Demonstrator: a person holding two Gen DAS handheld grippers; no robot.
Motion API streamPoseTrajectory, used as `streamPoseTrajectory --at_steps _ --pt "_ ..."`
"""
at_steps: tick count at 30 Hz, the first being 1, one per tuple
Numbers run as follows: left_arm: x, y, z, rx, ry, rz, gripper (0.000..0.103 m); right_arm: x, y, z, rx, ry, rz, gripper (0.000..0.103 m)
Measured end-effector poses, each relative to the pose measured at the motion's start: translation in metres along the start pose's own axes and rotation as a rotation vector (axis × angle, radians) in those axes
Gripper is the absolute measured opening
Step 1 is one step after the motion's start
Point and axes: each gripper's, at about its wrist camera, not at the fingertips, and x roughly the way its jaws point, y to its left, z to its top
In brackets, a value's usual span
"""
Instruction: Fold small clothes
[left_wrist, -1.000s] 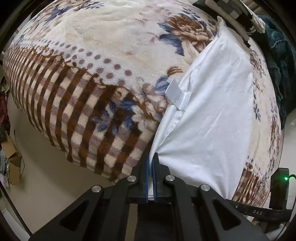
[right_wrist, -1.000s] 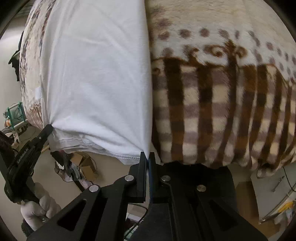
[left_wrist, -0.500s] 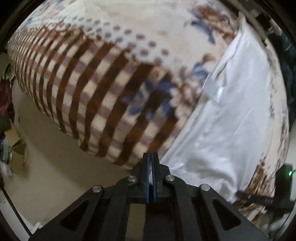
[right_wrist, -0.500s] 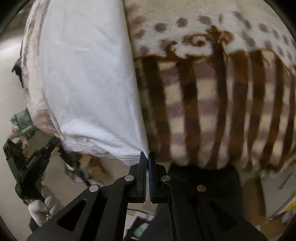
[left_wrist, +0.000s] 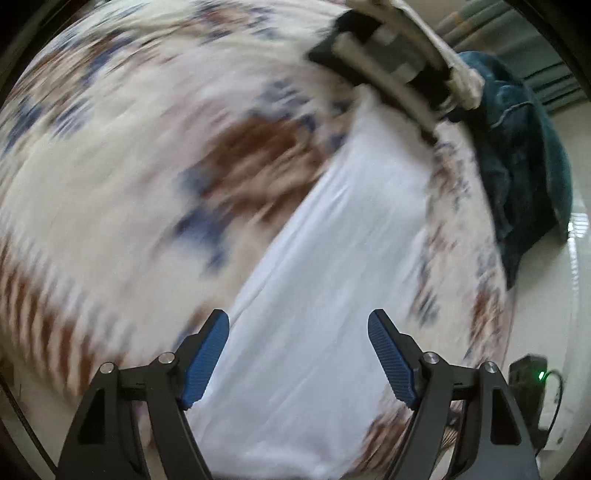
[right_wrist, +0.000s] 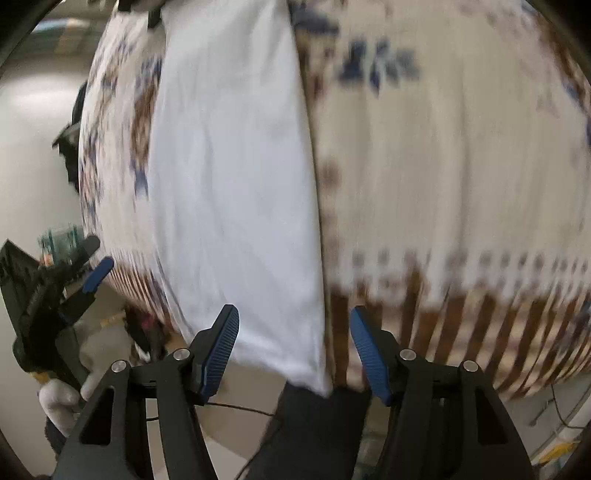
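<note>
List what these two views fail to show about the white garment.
- Left wrist: garment near edge cut off by the frame bottom and left tool.
- Left wrist: blanket pattern smeared by motion blur.
- Right wrist: garment far end cut off at the frame top; fold layers unreadable.

We log this as a lived-in domestic room, most likely a bedroom: a plush blanket (left_wrist: 110, 192) with brown checks and blue flowers covers the broad soft surface filling both views, and a teal quilt (left_wrist: 524, 155) is bunched at its far right edge. Pale glossy floor (left_wrist: 546, 295) shows to the right, with a small black device (left_wrist: 528, 384) showing a green light; near left in the right wrist view we note blurred floor clutter (right_wrist: 59, 240).
</note>
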Motion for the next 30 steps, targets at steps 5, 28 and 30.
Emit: streamPoseTrajectory --at_steps 5,28,30 --pt "0.058 -0.046 0.107 0.096 0.005 -0.067 0.076 -0.046 -0.007 0.101 0.039 -0.126 0.033 0.065" --pt "0.203 -0.1 0.253 0.397 0.008 -0.146 0.004 -0.026 -0.024 0.423 0.131 -0.274 0.353 0.041" --pt "0.197 -0.099 0.253 0.403 -0.007 -0.146 0.004 -0.029 -0.017 0.427 0.109 -0.275 0.324 0.014"
